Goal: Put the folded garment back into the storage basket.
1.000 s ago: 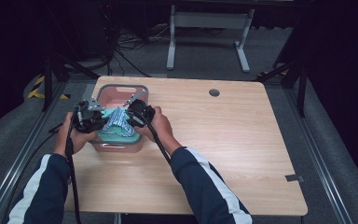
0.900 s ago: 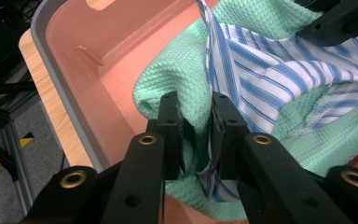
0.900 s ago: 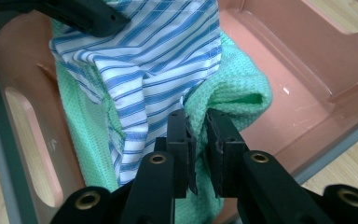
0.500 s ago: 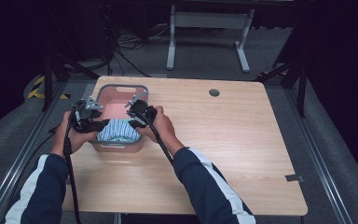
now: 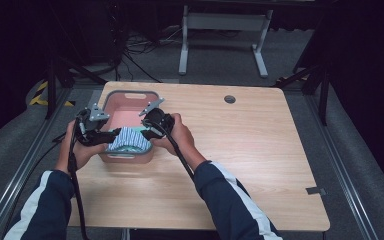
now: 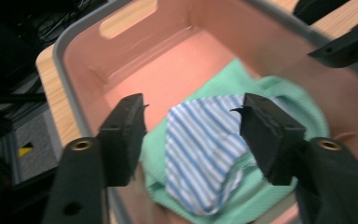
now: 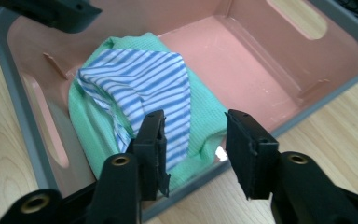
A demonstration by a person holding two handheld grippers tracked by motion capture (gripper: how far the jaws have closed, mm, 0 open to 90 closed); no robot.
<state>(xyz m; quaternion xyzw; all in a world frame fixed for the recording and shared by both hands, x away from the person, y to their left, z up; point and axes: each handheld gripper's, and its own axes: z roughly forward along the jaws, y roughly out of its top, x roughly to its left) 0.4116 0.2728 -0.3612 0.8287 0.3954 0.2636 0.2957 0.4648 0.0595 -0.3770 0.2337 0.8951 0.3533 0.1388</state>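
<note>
Seemingly I am finishing: both cloths, striped cloth [image 7: 140, 84] over green cloth [image 7: 200, 116], are lying in the pink bin [image 5: 130, 97], and my left tool [image 6: 191, 135] and right tool [image 7: 193, 144] are hovering wide, gripping nothing.

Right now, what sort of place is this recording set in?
Probably a lab or recording studio: a lone wooden table on grey carpet, dark surroundings, loose floor cables, a metal stand behind, and hazard tape.
</note>
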